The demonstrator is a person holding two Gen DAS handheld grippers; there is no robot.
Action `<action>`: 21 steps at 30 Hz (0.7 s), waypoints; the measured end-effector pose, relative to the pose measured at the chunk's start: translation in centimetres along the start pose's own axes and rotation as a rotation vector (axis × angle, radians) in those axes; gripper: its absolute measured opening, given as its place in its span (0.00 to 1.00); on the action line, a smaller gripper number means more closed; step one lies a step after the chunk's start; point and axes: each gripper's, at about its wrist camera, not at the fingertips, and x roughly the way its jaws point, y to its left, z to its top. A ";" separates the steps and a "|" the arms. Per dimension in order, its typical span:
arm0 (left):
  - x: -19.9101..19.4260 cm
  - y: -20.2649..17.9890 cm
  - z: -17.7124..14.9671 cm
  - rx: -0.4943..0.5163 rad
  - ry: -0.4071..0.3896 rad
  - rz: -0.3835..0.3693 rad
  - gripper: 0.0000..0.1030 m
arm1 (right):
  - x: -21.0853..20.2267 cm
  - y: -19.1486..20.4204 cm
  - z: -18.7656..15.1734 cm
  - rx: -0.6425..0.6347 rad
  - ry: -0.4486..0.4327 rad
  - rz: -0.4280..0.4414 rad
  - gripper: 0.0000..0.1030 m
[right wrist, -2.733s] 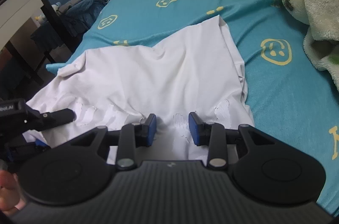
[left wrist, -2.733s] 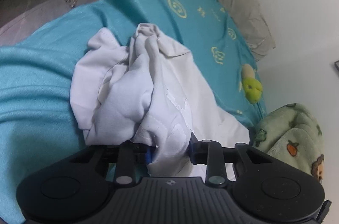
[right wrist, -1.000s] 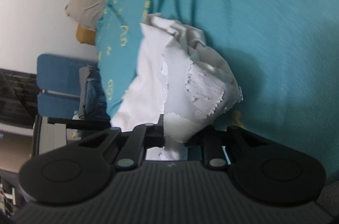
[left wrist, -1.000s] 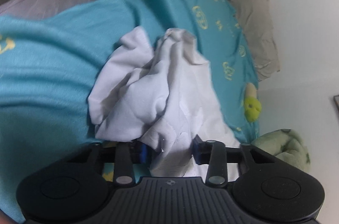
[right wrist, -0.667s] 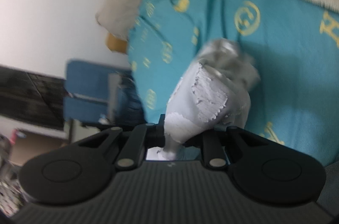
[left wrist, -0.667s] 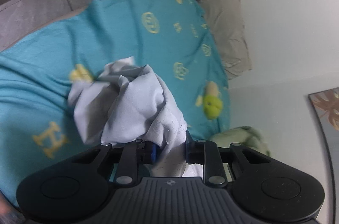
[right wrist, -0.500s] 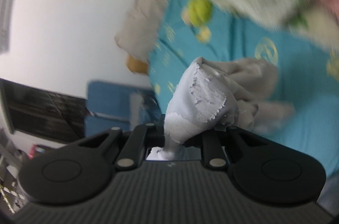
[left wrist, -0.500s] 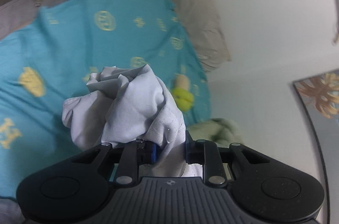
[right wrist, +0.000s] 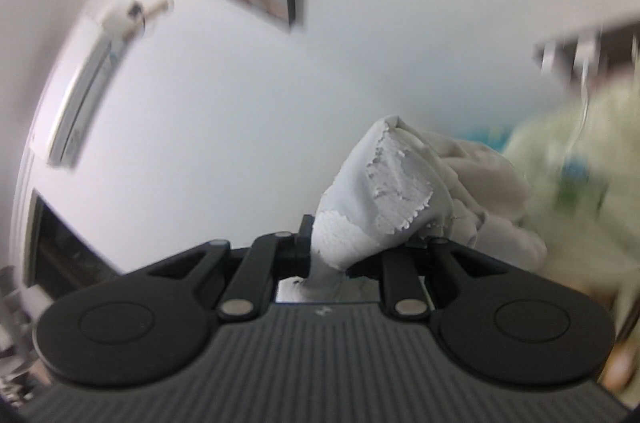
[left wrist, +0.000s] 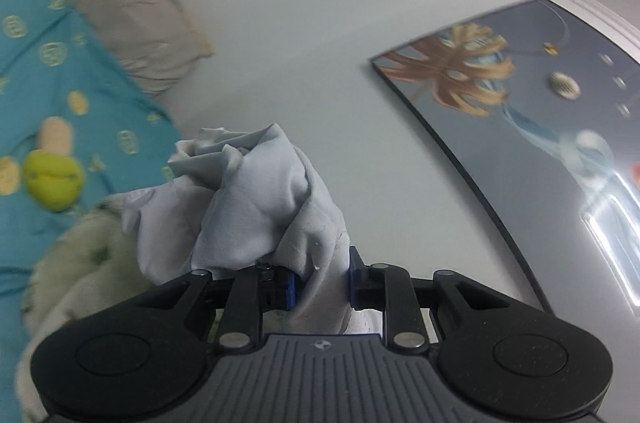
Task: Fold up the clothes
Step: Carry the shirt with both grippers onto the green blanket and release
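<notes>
Up went the white garment (left wrist: 260, 207), bunched and lifted off the bed, and beyond both grippers there was mostly bare white wall (left wrist: 320, 3). Off to the left gripper's (left wrist: 322, 281) left lay the teal bedsheet (left wrist: 52, 71) with its yellow prints, a grey pillow (left wrist: 132, 11) at the far end, and a framed picture (left wrist: 540, 143) hung to its right. Nearer, low on its left, sat a pale green fleece blanket (left wrist: 80, 263), with a small yellow-green plush toy (left wrist: 54, 179) past it. That left gripper had just been closing, and its blue pads (left wrist: 291, 287) pinched a thick wad of the cloth. The right gripper (right wrist: 328, 255) was nearly closed, clamped on another fold of the garment, its flaking print showing.
</notes>
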 end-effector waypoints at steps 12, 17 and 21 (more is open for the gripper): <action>3.3 7.1 -17.2 0.239 0.192 0.102 0.27 | -5.7 -17.1 -6.0 0.085 -0.037 -0.265 0.16; 1.8 8.9 -18.0 0.338 0.231 0.149 0.38 | -6.8 -18.3 -9.5 0.071 -0.026 -0.283 0.17; 1.6 7.3 -16.9 0.426 0.264 0.213 0.57 | -6.6 -17.1 -9.3 0.098 0.004 -0.336 0.20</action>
